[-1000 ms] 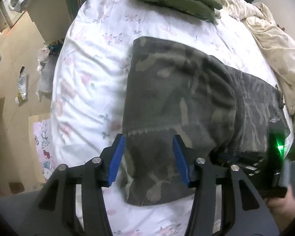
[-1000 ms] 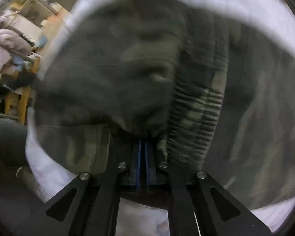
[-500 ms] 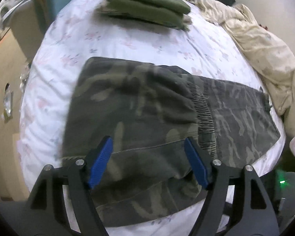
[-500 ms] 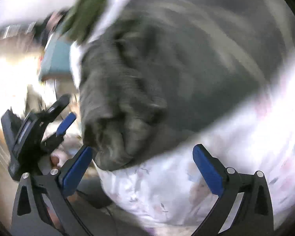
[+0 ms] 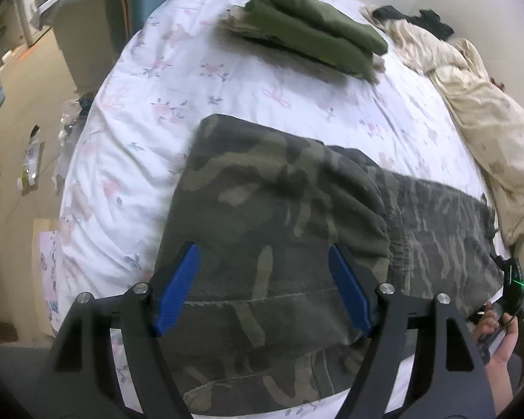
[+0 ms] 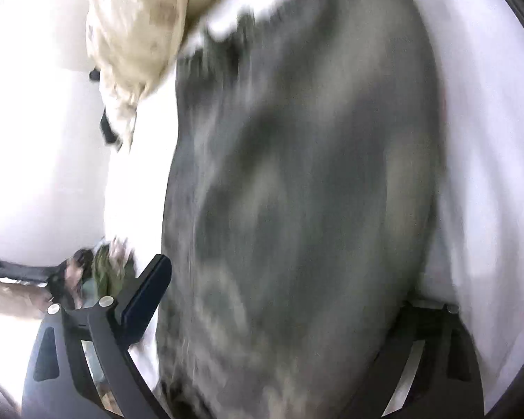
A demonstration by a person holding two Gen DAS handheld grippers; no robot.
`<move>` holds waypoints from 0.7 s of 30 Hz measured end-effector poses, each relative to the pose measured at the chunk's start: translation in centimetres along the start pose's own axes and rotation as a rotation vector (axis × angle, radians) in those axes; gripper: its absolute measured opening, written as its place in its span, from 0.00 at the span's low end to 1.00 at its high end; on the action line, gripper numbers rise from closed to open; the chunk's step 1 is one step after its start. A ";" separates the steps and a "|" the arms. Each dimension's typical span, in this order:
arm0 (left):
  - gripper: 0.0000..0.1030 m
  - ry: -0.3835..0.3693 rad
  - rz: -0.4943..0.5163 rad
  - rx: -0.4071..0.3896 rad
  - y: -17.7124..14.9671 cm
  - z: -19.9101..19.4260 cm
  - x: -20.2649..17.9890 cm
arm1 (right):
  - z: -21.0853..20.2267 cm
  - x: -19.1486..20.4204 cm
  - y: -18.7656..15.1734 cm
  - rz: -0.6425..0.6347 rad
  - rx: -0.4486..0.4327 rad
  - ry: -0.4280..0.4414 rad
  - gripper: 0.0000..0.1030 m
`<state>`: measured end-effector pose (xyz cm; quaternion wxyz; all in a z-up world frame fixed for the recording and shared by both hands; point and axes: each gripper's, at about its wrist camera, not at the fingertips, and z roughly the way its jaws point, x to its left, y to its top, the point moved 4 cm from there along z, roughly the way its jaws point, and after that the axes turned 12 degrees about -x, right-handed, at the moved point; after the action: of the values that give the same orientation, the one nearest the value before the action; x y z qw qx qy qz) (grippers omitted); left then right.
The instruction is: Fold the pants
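The right gripper (image 6: 279, 314) has let go of the pants (image 5: 279, 244), and its fingers have just been closing a little but stand wide apart. The left gripper (image 5: 265, 289) is spread too (nothing pinched). The pants lie folded over on the bed (image 5: 150, 111), so this fold seems done.

camo pants (image 5: 279, 216): soft matt cloth under and beyond the jaws, with a ribbed, gathered band to their right.
left gripper (image 5: 263, 295): matt black plastic arms are seen, with ribbed blue pads on the jaws and shiny metal screw heads behind them.
bed sheet (image 5: 150, 122): thin, wrinkled white cloth with a pale floral print, left of the jaws.
green garments (image 5: 314, 40): matt, smooth woven cloth, folded, far beyond the jaws.
cream blanket (image 5: 478, 104): crumpled, dull cloth, far right of the jaws.
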<state>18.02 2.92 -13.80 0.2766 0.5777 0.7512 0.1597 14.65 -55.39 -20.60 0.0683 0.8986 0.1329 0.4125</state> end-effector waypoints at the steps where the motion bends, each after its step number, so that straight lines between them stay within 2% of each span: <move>1: 0.71 -0.001 -0.004 -0.002 0.1 0.0 0.0 | 0.0 0.3 1.1 -0.020 -0.037 -0.014 0.92; 2: 0.71 -0.001 -0.003 -0.004 0.1 0.0 0.1 | -0.2 0.2 2.7 -0.039 -0.082 -0.041 0.90; 5: 0.71 0.006 0.016 -0.004 0.0 0.2 -0.1 | -0.1 -1.3 6.1 -0.025 -0.160 -0.119 0.70; 6: 0.71 0.004 0.023 -0.001 -0.1 0.2 -0.2 | 0.3 -1.7 7.1 -0.014 -0.180 -0.143 0.53; 7: 0.71 0.005 0.028 0.000 -0.1 0.3 -0.2 | 0.2 -2.2 8.1 -0.012 -0.187 -0.163 0.31; 9: 0.71 0.023 0.059 0.005 -0.4 0.4 -0.3 | 0.2 -2.6 9.2 -0.007 -0.193 -0.174 0.19; 12: 0.71 0.047 0.090 0.016 -0.6 0.8 -0.5 | -0.7 -1.7 10.3 -0.038 -0.251 -0.173 0.07; 15: 0.71 0.043 0.072 0.018 -0.3 0.7 -0.5 | -2.2 0.7 10.4 -0.153 -0.302 -0.148 0.06; 18: 0.71 0.052 0.080 0.010 -0.2 0.4 -0.6 | -4.2 4.8 9.5 -0.221 -0.319 0.010 0.05; 21: 0.71 0.039 0.070 0.019 -0.2 0.3 -0.7 | -4.9 10.6 7.4 -0.383 -0.282 0.112 0.05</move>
<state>18.13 2.17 -13.98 0.2505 0.6031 0.7372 0.1733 18.91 -59.24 -8.02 0.2625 0.8142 0.2458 0.4558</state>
